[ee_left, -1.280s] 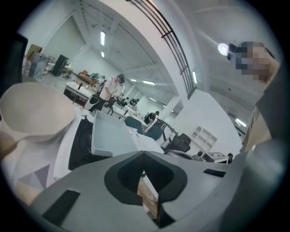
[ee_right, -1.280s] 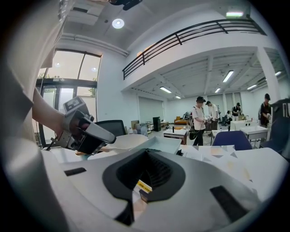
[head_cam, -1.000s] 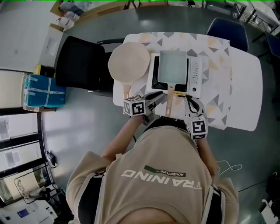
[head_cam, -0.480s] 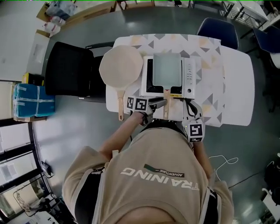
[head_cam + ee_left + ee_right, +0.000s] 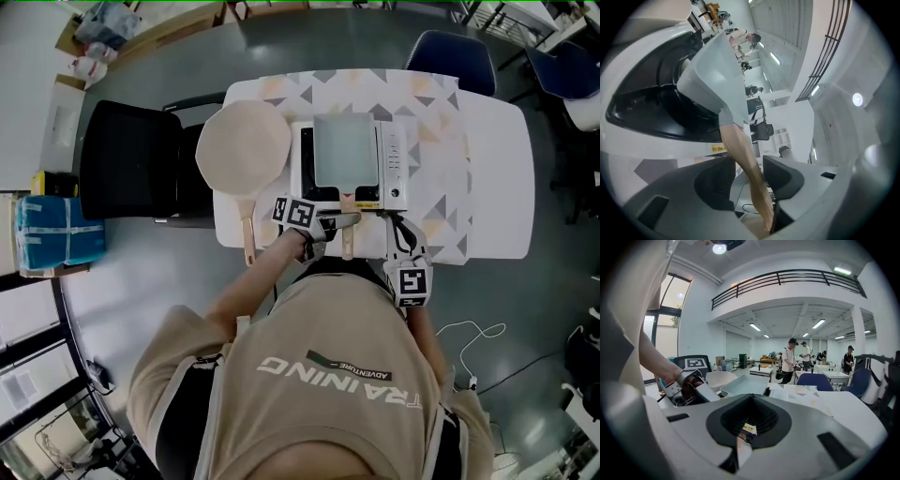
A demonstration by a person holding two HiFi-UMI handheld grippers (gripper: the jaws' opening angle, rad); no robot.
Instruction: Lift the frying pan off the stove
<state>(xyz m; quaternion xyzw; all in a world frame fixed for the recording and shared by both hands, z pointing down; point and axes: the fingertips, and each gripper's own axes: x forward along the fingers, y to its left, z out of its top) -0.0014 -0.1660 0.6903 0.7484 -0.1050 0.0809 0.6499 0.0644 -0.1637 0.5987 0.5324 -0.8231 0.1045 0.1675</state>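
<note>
A square grey frying pan [image 5: 344, 148] sits on the white stove [image 5: 394, 169], its wooden handle [image 5: 347, 236] pointing toward me. My left gripper [image 5: 349, 221] reaches in from the left and straddles that handle. In the left gripper view the handle [image 5: 743, 154] runs between the jaws, which are opening, with a gap beside it. My right gripper [image 5: 396, 225] hovers at the table's near edge just right of the handle, jaws together and empty [image 5: 747, 427].
A round beige pan [image 5: 242, 148] with a wooden handle lies left of the stove on the patterned tablecloth [image 5: 441, 141]. A black chair [image 5: 127, 159] stands at the left, a blue chair [image 5: 455, 47] beyond the table.
My left gripper has moved right onto the square pan's handle and its jaws have spread. The right gripper stays near the table edge.
</note>
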